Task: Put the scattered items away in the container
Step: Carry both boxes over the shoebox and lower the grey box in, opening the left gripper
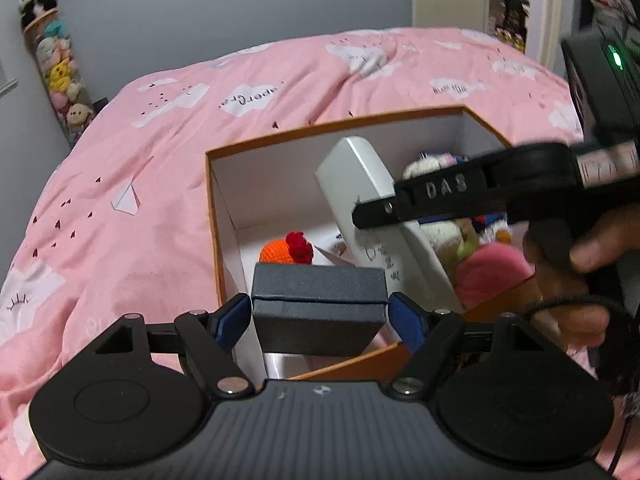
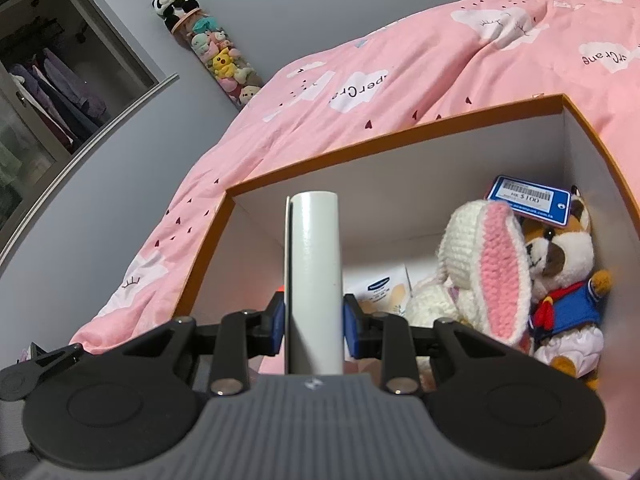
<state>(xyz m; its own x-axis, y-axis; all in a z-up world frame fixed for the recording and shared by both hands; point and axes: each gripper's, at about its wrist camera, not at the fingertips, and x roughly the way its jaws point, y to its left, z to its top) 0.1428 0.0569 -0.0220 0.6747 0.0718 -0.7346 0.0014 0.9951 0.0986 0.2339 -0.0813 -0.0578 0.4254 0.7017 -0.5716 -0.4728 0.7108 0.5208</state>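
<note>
An orange-rimmed cardboard box (image 1: pixel 320 128) with white inner walls sits on the pink bed. My left gripper (image 1: pixel 319 312) is shut on a small dark grey box (image 1: pixel 318 300), held over the near rim. My right gripper (image 2: pixel 314 320) is shut on a long white flat case (image 2: pixel 316 272), which stands tilted inside the container; the left wrist view shows that white case (image 1: pixel 360 184) and the right gripper's finger (image 1: pixel 420 200). Inside lie an orange and red crochet toy (image 1: pixel 286 250), a white crochet rabbit (image 2: pixel 480 272), a fox plush in blue (image 2: pixel 560 280) and a pink plush (image 1: pixel 492 272).
The pink quilt with white clouds (image 1: pixel 140 184) covers the bed all around the container. A tall clear tube of small plush toys (image 2: pixel 216 56) leans on the grey wall. An open wardrobe (image 2: pixel 48 80) shows at the far left. A person's hand (image 1: pixel 580 248) holds the right gripper.
</note>
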